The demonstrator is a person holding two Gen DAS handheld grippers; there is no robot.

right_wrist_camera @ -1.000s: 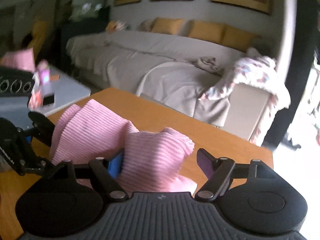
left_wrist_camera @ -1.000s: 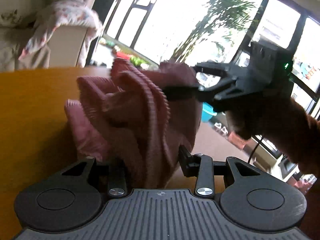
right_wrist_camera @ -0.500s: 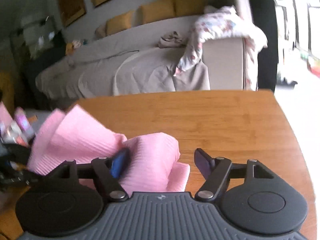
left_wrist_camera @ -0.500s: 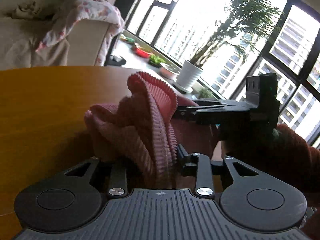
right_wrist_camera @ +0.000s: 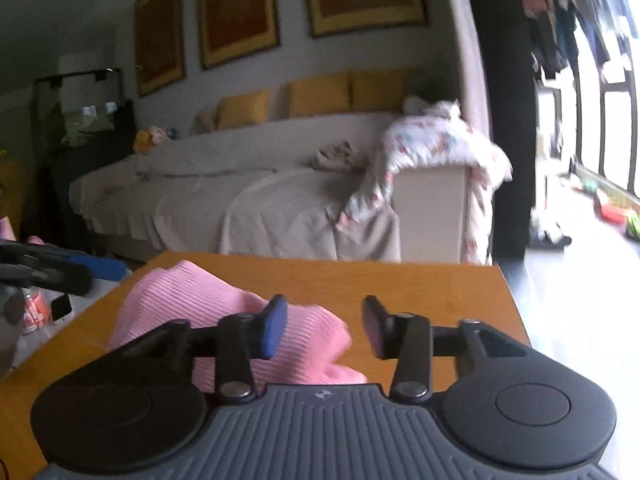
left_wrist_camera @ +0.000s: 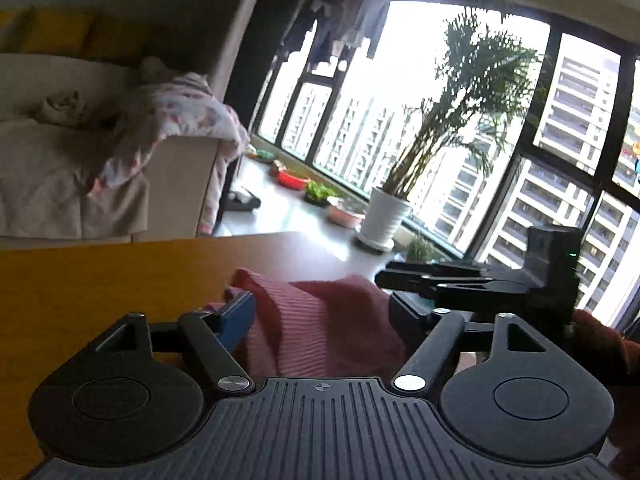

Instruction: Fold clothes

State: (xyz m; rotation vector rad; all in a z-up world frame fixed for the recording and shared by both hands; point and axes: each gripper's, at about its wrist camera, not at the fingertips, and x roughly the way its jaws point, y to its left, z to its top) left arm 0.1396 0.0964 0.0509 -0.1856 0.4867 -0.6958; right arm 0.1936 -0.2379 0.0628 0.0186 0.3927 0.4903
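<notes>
A pink ribbed garment (right_wrist_camera: 224,312) lies bunched on the wooden table (right_wrist_camera: 420,284). The left tool (left_wrist_camera: 320,320) is opening, its fingers apart around the cloth without pressing it. The right tool (right_wrist_camera: 324,324) is closing, nothing pinched between its fingers.

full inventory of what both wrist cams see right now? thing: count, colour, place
pink ribbed garment: 1, pink, bunched on the table near both grippers
table: 1, orange wood, foreground
sofa: 1, beige cover, behind the table
cushions: several, yellow, along the sofa back
floral cloth: 1, white with pink print, draped over the sofa arm
framed pictures: 3, gold frames, wall above the sofa
potted palm: 1, white pot, by the window
left gripper: 1, black, jaws opening, garment between them, pads off it
right gripper: 1, black, jaws closing, gap empty
</notes>
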